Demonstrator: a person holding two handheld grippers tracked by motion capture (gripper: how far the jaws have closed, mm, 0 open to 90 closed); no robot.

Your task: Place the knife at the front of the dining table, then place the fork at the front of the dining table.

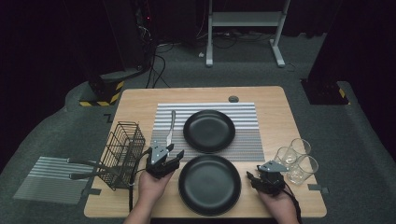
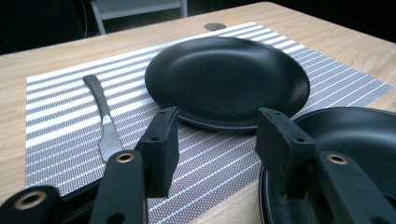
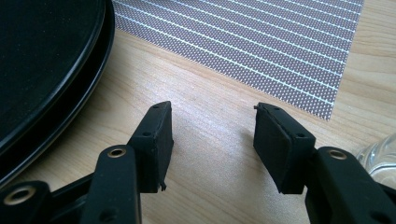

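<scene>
Striped mat (image 2: 74,100), knife (image 2: 103,122) — black handle, bare blade

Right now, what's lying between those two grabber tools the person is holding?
In the high view, the near black plate sits on the bare table between the left gripper and the right gripper; both are open, holding nothing.

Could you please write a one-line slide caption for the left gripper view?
Open left gripper over striped placemat, knife beside a black plate.
</scene>
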